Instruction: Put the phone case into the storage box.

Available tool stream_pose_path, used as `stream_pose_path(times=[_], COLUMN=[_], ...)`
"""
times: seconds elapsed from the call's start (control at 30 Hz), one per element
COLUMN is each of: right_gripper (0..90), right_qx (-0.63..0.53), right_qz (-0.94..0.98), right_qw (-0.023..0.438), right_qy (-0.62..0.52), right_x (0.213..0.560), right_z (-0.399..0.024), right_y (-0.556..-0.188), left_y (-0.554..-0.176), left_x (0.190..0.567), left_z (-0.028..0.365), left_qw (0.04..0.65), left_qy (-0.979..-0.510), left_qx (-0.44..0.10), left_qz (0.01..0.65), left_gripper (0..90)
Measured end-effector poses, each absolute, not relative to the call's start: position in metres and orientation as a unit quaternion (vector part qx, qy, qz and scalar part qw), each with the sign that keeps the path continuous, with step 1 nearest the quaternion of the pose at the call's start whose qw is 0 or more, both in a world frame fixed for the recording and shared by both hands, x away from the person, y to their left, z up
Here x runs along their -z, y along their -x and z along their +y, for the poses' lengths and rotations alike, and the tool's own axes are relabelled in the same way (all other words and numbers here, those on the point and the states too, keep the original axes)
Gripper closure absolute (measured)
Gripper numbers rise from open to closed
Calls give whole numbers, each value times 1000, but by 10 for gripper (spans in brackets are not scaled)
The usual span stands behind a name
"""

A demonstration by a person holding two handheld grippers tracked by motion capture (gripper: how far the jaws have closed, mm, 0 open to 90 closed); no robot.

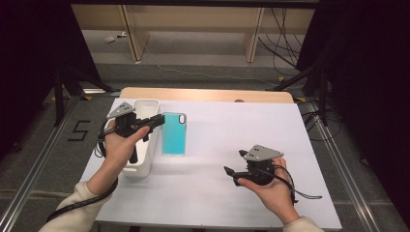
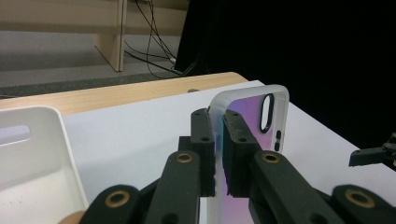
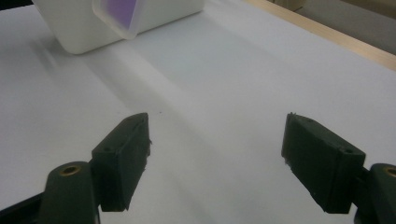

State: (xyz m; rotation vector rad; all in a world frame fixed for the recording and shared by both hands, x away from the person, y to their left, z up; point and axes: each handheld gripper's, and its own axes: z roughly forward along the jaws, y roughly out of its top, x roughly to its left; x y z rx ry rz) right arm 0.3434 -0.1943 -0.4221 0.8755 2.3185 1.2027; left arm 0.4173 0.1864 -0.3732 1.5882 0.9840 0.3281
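Note:
A phone case (image 1: 174,133), cyan from above with a clear rim and a camera cutout, hangs just right of the white bin (image 1: 145,108). My left gripper (image 1: 155,121) reaches over the bin and is shut on the case's long edge. In the left gripper view the two pads pinch the clear rim of the case (image 2: 261,112) at my left gripper (image 2: 219,140). My right gripper (image 1: 231,172) is held low at the right front of the table, open with nothing in it. In the right gripper view my right gripper (image 3: 217,154) stands wide over bare white surface.
The white table (image 1: 241,145) has a wooden strip (image 1: 208,94) along its far edge. The bin (image 3: 93,28) and the case's corner (image 3: 119,11) lie beyond the right jaws. Table legs and cables stand on the floor behind. My right gripper (image 2: 373,156) shows far right.

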Motion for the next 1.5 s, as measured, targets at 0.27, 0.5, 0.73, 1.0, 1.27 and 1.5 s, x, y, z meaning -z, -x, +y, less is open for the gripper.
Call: stream_pose_path(times=[0.27, 0.5, 0.73, 1.0, 1.27, 1.5], right_gripper=[256, 262, 261, 259, 246, 245], right_qx=[-438, -458, -474, -482, -480, -482], right_qz=[817, 802, 789, 781, 779, 774], right_qw=[202, 213, 215, 222, 221, 224], right_qy=[-317, -320, -327, -330, -337, -344], right_x=[420, 417, 417, 418, 418, 419], right_z=[-201, -209, -218, -223, -231, -236], right_y=[-341, -339, -336, -334, -331, -328], left_y=[-417, -417, -417, -418, -418, -419], left_x=[370, 369, 368, 368, 366, 363], left_z=[190, 190, 190, 190, 194, 196], left_qw=[587, 589, 588, 589, 592, 594], left_qy=[-676, -675, -676, -675, -669, -669], left_qx=[-143, -144, -146, -147, -150, -151], left_qz=[422, 421, 418, 420, 423, 421], left_gripper=[837, 837, 837, 837, 837, 837])
